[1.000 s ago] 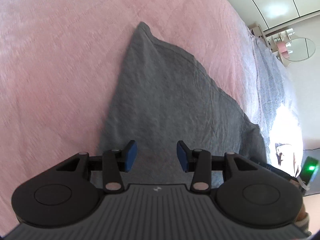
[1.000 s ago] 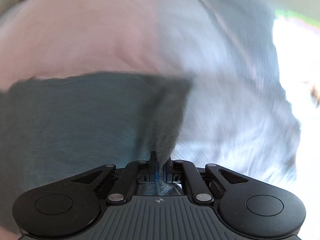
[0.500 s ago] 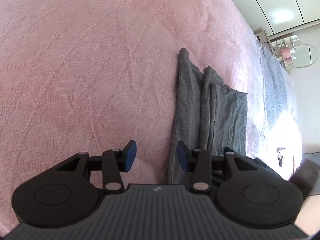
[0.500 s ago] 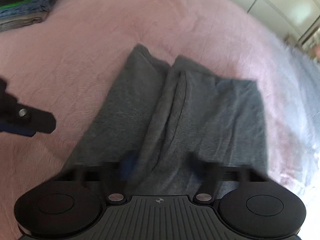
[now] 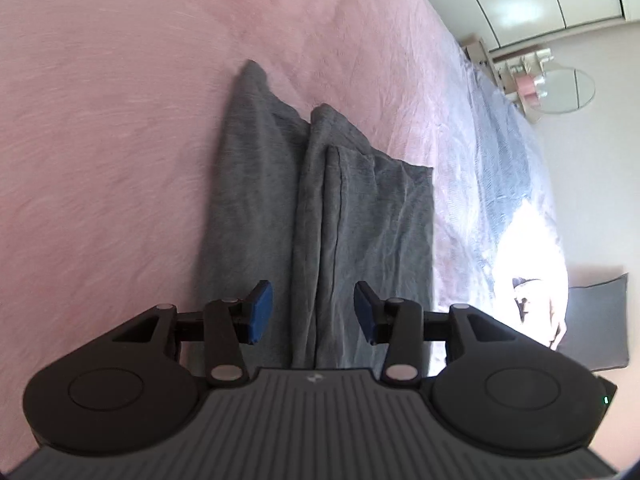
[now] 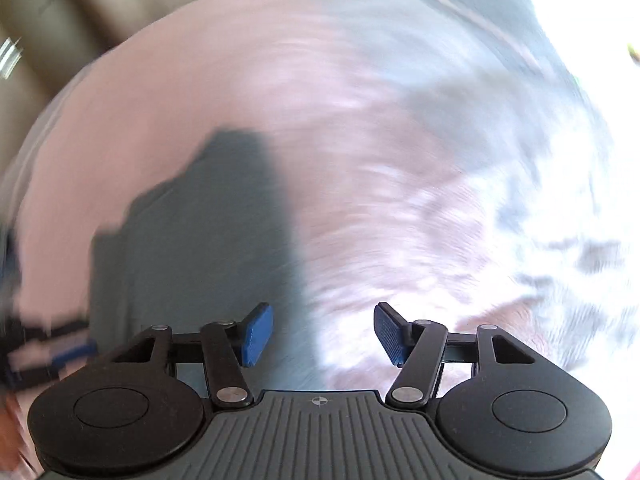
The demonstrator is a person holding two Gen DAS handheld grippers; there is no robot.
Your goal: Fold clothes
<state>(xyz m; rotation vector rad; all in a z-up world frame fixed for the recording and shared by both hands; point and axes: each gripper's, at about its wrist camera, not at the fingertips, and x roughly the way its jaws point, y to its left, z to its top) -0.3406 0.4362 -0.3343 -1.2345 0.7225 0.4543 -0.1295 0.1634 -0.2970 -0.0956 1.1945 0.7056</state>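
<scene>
A grey garment (image 5: 320, 208) lies folded in long layers on the pink bedspread (image 5: 120, 120). My left gripper (image 5: 314, 312) is open and empty, just above the garment's near end, with the fold ridge between its blue pads. The right wrist view is motion-blurred; the grey garment (image 6: 208, 232) shows at the left there. My right gripper (image 6: 324, 336) is open and empty, over the garment's right edge and the pink bedspread (image 6: 360, 160).
A blue-grey blanket (image 5: 508, 152) lies on the far right of the bed with a sunlit patch. A dark cushion (image 5: 596, 320) sits at the right edge. Wardrobe doors and a round mirror (image 5: 560, 92) stand beyond the bed. My left gripper shows blurred at the right view's left edge (image 6: 44, 352).
My right gripper has let go of the garment and opened, then swung to the right. The garment now lies folded over in layers. My left gripper has shifted right over its near end.
</scene>
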